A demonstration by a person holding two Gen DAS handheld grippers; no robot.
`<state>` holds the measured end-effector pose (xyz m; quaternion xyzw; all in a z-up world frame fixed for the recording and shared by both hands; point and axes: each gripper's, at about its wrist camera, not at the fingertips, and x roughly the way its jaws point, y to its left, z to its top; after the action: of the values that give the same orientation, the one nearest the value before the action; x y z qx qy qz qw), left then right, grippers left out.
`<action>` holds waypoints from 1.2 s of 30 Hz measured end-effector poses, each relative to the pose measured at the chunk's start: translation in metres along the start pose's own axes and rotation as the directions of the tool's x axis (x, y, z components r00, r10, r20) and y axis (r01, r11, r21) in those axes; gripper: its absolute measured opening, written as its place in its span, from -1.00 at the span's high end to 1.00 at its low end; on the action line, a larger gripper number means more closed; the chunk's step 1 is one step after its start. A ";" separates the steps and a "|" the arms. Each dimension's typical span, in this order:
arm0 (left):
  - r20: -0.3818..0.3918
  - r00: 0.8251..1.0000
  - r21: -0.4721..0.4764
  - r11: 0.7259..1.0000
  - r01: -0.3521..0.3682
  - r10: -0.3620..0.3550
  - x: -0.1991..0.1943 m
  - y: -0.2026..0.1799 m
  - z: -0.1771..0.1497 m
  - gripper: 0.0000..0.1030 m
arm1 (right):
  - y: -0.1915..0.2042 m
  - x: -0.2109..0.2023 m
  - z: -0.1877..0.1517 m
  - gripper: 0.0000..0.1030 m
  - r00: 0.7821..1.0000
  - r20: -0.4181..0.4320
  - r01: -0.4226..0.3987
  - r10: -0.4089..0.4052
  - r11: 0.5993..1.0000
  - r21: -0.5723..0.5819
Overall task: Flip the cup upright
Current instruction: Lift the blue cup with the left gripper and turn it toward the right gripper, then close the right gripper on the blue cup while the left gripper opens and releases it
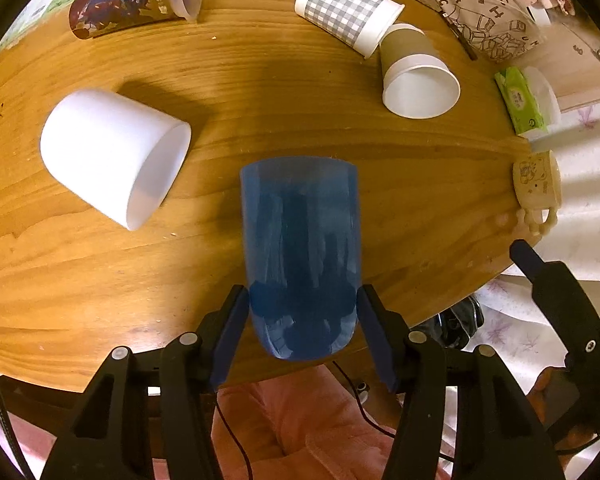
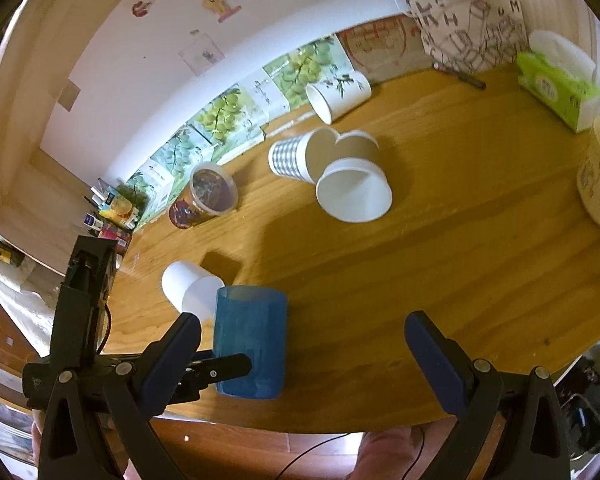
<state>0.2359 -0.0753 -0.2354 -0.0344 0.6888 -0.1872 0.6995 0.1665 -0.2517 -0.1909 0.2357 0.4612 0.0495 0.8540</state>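
Here, largest first:

Table (image 1: 380, 200): a round wooden top on which several cups are scattered, most of them lying on their sides.

Blue cup (image 1: 300, 256): a translucent blue plastic cup is held near the front edge of the table. In the right wrist view it (image 2: 252, 344) appears to stand vertically with one end against the wood; which end is the mouth cannot be told for certain.

White cup (image 1: 112, 152): it is seen lying on its side just to the left of the blue cup, apart from it.

Left gripper (image 1: 302, 320): its two blue fingers are closed against opposite sides of the blue cup, low on the wall near the end closest to the camera.

Right gripper (image 2: 300, 356): its jaws are spread wide and nothing is held; it is kept over the table beside the blue cup.

Handling: the cup is judged light, thin-walled and smooth, so it could be dented or slipped by a hard squeeze. A moderate hold across the middle of the wall is advised.
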 end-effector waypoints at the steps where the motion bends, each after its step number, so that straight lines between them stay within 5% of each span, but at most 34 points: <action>1: 0.002 1.000 0.003 1.000 -0.003 0.003 0.000 0.000 0.000 -0.15 | 0.000 0.001 0.000 -0.98 1.000 -0.009 -0.004 0.004 1.000 0.005; 15: 0.021 0.999 0.038 0.999 -0.036 0.035 -0.009 0.005 -0.004 -0.18 | 0.004 0.025 0.005 -0.98 0.992 -0.102 -0.066 0.068 0.998 0.020; 21: 0.134 0.989 0.003 0.998 -0.065 0.064 -0.027 0.015 -0.008 -0.53 | 0.014 0.041 0.006 -0.98 0.986 -0.145 -0.076 0.076 0.997 0.008; 36: 0.248 0.960 -0.009 0.991 -0.133 0.131 -0.054 0.046 -0.021 -0.54 | 0.037 0.081 0.006 -0.98 0.959 -0.256 -0.116 0.124 0.992 0.046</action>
<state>0.2267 -0.0112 -0.1990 -0.0090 0.5960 -0.1371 0.7911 0.2227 -0.1969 -0.2338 0.2679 0.5540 0.1241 0.7784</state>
